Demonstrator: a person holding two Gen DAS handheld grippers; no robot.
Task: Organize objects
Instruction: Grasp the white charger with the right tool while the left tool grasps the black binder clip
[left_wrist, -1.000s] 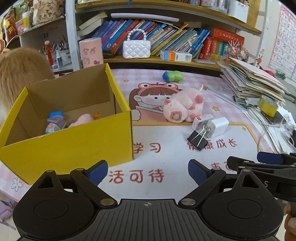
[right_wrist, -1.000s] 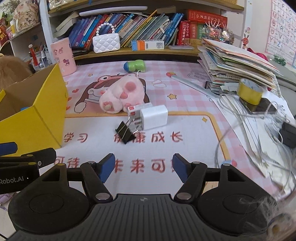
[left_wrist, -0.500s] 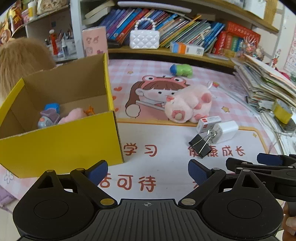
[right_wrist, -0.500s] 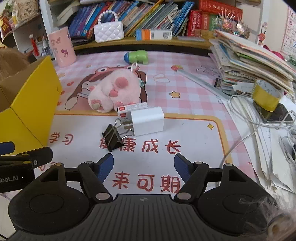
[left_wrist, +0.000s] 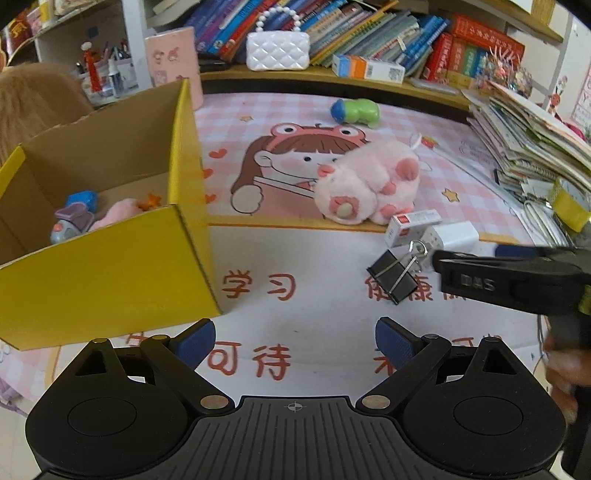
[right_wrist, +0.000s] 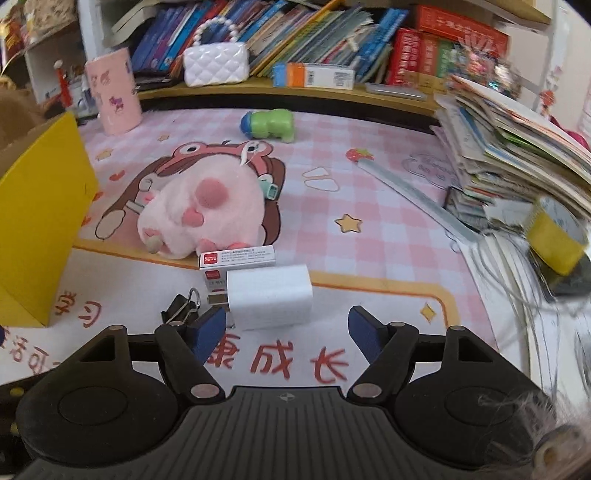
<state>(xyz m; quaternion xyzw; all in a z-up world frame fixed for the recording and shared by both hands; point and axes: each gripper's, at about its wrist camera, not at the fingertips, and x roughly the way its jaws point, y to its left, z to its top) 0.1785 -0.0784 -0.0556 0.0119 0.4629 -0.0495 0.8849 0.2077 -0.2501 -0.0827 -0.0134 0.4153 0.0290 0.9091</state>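
1. Right gripper (right_wrist: 286, 328): blue-padded fingers (right_wrist: 208, 326) parted about halfway, nothing held. They have just been opening a little, with nothing between the pads.
2. White cube-shaped plastic charger plug (right_wrist: 269, 297) lies on the bench mat (right_wrist: 388, 236) just ahead of the right gripper's gap, apart from both pads.
3. Black metal binder clip (right_wrist: 181, 308) lies just left of the charger; the left finger partly hides it in the right wrist view.
4. Small white-and-red cardboard box (right_wrist: 238, 256) lies just behind the charger, touching or nearly touching it. Pink plush toy (right_wrist: 201, 210) lies just behind the box.
5. Left gripper (left_wrist: 295, 341): fingers (left_wrist: 195, 339) wide apart, empty, hovering over the printed mat near the corner of the yellow cardboard box (left_wrist: 107, 273).
6. The yellow box is open-topped and holds a small blue-and-purple toy (left_wrist: 74, 218) plus a pink item.
7. Green-and-blue toy (right_wrist: 269, 123) sits at the back of the mat, well apart from both grippers.
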